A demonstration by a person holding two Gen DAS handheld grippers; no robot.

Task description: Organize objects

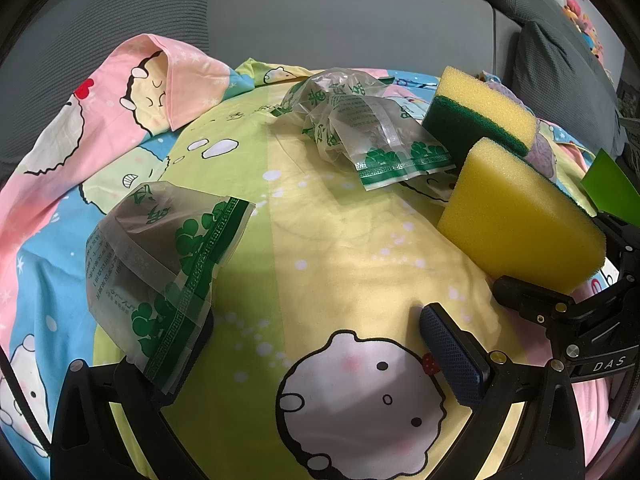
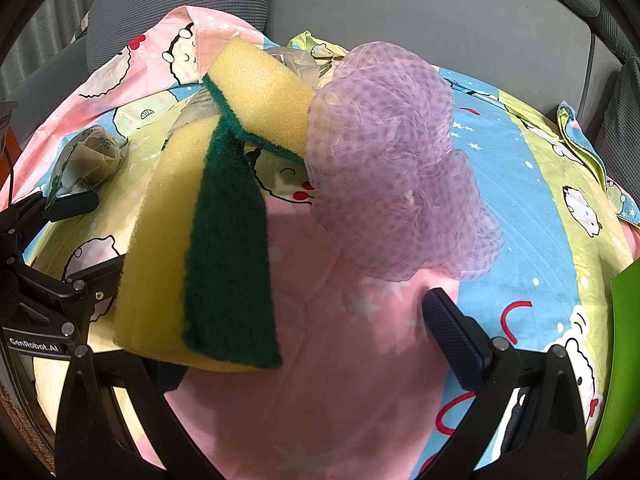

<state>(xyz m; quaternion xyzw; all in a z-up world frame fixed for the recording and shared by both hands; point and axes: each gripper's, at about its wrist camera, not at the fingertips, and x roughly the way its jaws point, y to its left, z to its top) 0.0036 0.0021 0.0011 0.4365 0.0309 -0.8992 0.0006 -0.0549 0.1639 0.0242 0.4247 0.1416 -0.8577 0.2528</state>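
Left tongs (image 1: 316, 344) first: the two fingers sit wide apart, nothing pinched between them. A clear plastic bag (image 1: 160, 264) with green print is draped over the left finger, so it's touching that one, but the other finger (image 1: 452, 356) is bare and well away from it.

Right tongs (image 2: 296, 340) are spread wide too. A yellow sponge (image 2: 192, 256) with a dark green scrub side leans against the left finger, tilted up on edge. The right finger (image 2: 456, 340) isn't touching it, so no clamp there, more like the sponge is propped on one side.

Moving outward: a second sponge (image 2: 260, 100), same yellow and green, lies just behind the first, its corner over it. Right beside that is a purple mesh puff (image 2: 392, 160), touching the second sponge's end. From the left camera there's another crumpled plastic bag (image 1: 360, 128) with the same green print lying further back, near both sponges.

Everything's on a cartoon bedsheet (image 1: 340, 240), patches of yellow, pink and blue with little round white characters, rumpled and folded over at the back left. Behind it is a grey sofa (image 1: 340, 20) with ribbed grey cushions. A bright green thing (image 2: 620, 360) pokes in at the right edge, can't tell what it is.
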